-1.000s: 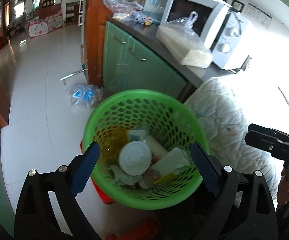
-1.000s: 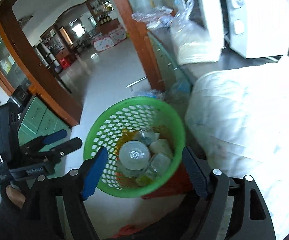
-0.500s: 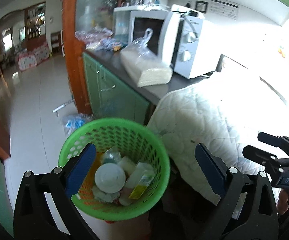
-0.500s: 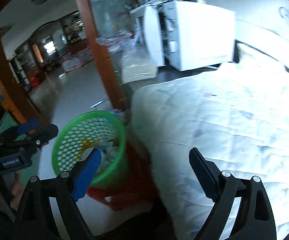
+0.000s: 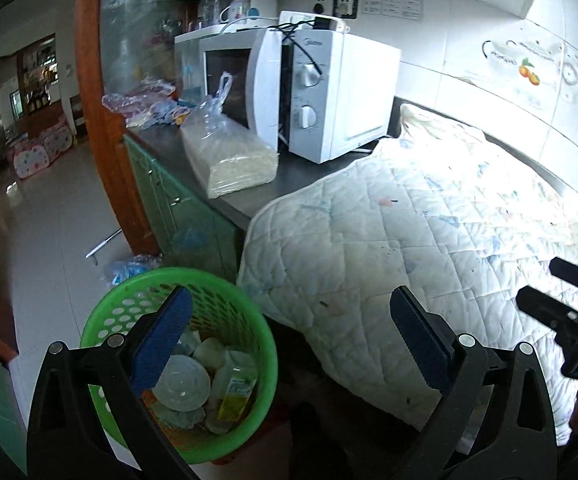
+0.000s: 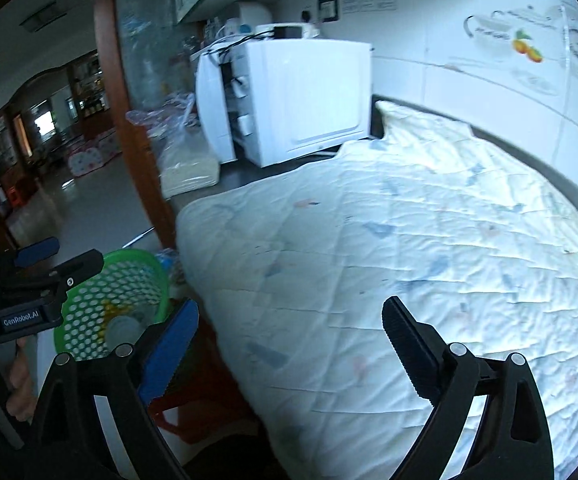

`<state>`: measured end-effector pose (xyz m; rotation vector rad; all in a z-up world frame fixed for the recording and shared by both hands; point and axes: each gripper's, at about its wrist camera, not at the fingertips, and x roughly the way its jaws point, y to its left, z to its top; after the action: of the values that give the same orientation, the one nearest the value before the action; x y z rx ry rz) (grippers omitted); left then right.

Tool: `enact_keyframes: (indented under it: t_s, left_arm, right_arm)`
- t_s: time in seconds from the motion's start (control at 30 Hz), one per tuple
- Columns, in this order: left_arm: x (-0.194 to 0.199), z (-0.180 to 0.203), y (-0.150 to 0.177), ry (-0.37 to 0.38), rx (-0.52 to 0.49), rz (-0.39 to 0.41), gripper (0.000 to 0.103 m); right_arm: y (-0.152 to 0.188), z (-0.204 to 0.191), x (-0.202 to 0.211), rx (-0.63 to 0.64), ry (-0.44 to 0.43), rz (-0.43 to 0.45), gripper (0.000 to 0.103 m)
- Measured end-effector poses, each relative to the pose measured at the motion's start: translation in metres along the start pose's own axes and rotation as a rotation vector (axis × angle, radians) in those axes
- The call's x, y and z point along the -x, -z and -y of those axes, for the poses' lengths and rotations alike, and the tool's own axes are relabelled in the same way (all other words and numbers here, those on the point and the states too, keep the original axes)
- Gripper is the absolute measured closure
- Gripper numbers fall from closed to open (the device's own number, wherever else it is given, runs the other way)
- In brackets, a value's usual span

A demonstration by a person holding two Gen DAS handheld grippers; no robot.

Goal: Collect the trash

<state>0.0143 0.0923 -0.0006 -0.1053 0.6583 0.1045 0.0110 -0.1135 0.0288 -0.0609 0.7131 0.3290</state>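
The green basket [image 5: 177, 364] stands on the floor beside the counter, and it already holds a fair heap of trash — a clear plastic lid [image 5: 183, 386], a small bottle with a yellow label [image 5: 235, 390], some pale cups and crumpled wrappers. So a good part of the collecting looks done.

The left gripper [image 5: 289, 344] stands wide open with nothing between its jaws, its blue pad hanging over the basket's rim. The right gripper [image 6: 289, 344] has just been opening its jaws further; they are empty too, and it points at the white quilted cloth [image 6: 409, 260] that covers the counter.

On that cloth I can make out no clear piece of trash, only faint printed marks and small specks. Beyond it sit a microwave [image 5: 313, 88], a tied plastic bag of pale sheets [image 5: 225, 152] and a clutter of crinkled plastic [image 5: 141, 100] near the wooden post — whether any of that counts as trash cannot be told. A blue-and-clear plastic bag [image 5: 129, 268] lies on the floor just behind the basket; that seems the likeliest thing still to pick up.

What is left, then, is probably little.
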Motion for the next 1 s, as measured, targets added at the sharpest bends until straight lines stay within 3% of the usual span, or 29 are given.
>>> enact_keyframes:
  t_s: [0.27,1.0]
  left_arm:
    - [0.003,0.015,0.004,0.035,-0.038,0.010,0.005]
    - [0.003,0.027,0.007,0.022,-0.059,0.001,0.005]
  right_arm:
    - [0.003,0.014,0.010,-0.033,0.042,0.028,0.012]
    - [0.010,0.023,0.013,-0.050,0.080,0.016,0.011]
